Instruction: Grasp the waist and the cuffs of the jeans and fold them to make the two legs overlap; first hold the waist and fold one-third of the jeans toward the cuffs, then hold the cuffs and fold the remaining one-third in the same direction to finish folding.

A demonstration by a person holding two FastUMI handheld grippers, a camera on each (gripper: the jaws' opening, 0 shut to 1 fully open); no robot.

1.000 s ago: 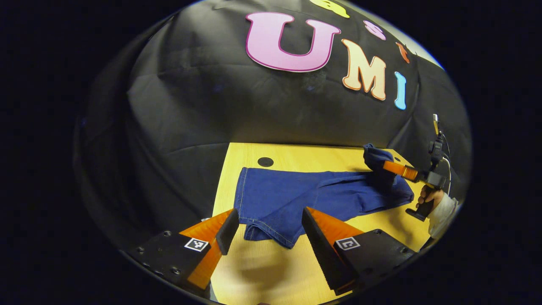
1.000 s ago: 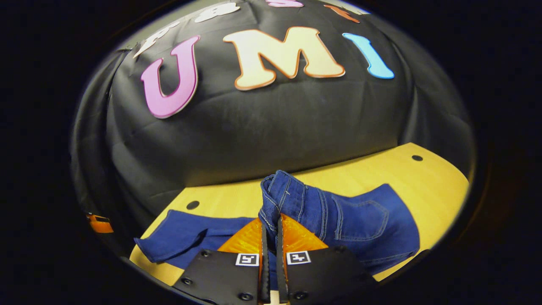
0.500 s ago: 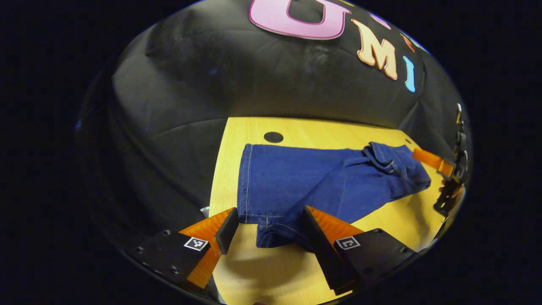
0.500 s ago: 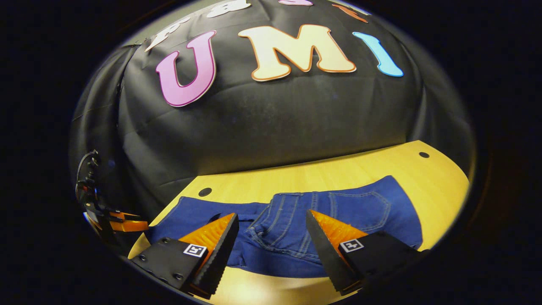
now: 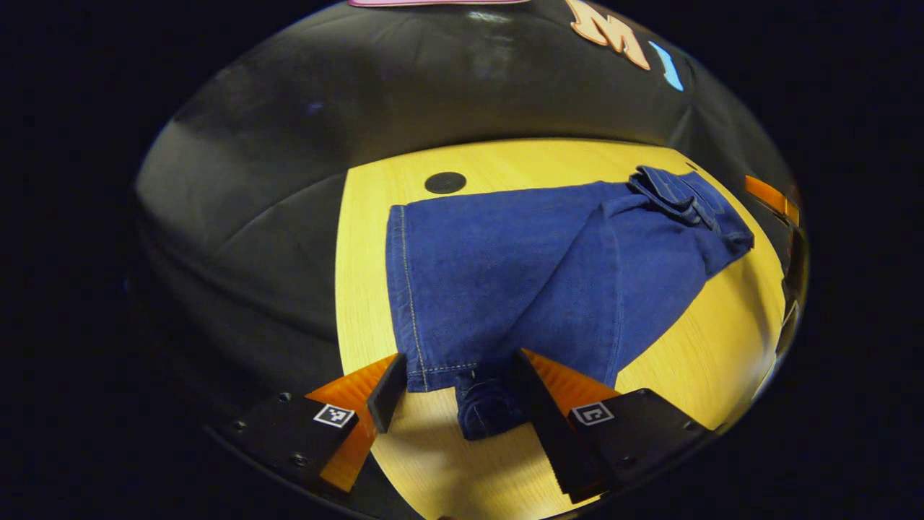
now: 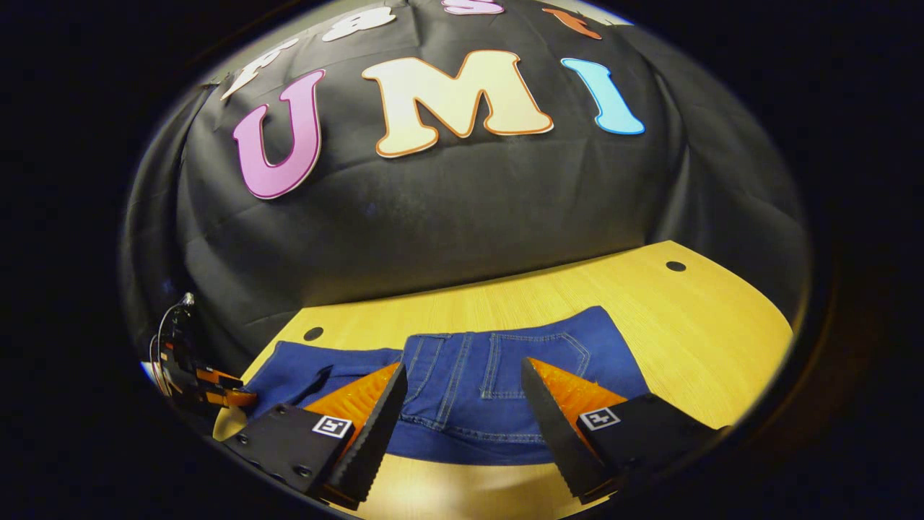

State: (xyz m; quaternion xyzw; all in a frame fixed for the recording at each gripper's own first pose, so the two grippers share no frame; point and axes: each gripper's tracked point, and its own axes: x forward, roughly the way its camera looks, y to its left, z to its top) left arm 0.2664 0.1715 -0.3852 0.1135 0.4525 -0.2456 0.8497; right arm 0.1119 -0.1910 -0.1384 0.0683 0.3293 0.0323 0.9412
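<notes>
Now both grippers gape, left (image 5: 453, 393) around the cuffs (image 5: 462, 393); closing may catch one layer; jeans (image 6: 498, 375) would skew.

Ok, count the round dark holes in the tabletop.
2. One hole sits near the table's back edge, just beyond the cuff end of the jeans. The other hole lies past the waist end, near the far corner. Others may hide under the denim.
</notes>
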